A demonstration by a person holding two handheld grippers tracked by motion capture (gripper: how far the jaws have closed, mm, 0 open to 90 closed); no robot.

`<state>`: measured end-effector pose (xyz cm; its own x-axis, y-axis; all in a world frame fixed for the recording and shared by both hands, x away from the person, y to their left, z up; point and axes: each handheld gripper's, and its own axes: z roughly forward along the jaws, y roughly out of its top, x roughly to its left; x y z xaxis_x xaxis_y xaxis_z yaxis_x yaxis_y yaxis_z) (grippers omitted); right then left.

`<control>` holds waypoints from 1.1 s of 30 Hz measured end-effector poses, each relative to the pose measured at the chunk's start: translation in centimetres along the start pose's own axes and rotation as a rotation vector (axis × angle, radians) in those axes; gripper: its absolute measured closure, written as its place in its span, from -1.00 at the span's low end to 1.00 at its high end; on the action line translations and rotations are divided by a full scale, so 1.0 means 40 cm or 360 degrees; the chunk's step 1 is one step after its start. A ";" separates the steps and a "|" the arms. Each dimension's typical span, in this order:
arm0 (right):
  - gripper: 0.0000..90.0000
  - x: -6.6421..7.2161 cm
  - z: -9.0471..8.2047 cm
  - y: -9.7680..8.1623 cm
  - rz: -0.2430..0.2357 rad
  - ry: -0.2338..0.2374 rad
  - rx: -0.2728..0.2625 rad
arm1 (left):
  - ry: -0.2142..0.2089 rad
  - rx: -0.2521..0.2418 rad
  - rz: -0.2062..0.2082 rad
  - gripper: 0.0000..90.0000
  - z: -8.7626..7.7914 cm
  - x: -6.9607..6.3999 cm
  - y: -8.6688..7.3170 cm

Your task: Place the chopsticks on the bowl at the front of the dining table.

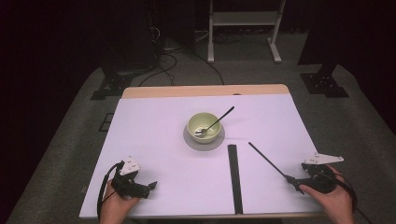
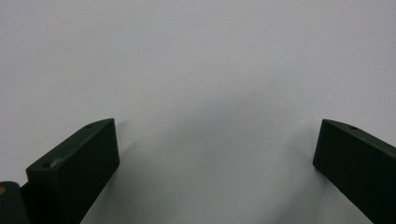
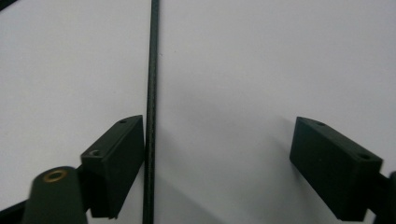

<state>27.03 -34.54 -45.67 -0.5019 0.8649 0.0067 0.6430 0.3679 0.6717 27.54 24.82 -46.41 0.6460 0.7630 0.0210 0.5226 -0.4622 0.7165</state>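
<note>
- Thin black rod (image 3: pixel 152 70) cut off at twelve and six o'clock in the right gripper view.
- Spoon (image 1: pixel 212 124) bowl too small to make out.

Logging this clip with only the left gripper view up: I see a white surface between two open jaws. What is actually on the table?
Observer: A pale green bowl stands on a grey plate, with a utensil leaning in it.
Operator: Anything near the right gripper?
Observer: A thin black rod lies between its open jaws, close beside one of them, not gripped.
Operator: Anything else?
Observer: A flat black strip lies on the table, running to the near edge between the two hands.
</note>
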 end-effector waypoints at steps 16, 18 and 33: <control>-0.36 0.007 -0.008 0.030 0.0003 0.0060 -0.0104 | 0.0000 0.0001 0.0000 -1.00 0.000 0.000 0.000; -0.35 0.007 -0.008 0.033 -0.0001 0.0063 -0.0107 | 0.0000 0.0002 0.0000 -1.00 0.000 0.000 0.000; -0.22 0.016 0.005 0.071 -0.0002 0.0119 -0.0137 | -0.0001 0.0001 0.0000 -1.00 0.000 0.000 0.000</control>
<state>28.63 -32.87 -43.90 -0.5463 0.8355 0.0590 0.5921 0.3354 0.7327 27.54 24.82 -46.40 0.6462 0.7629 0.0207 0.5231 -0.4624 0.7159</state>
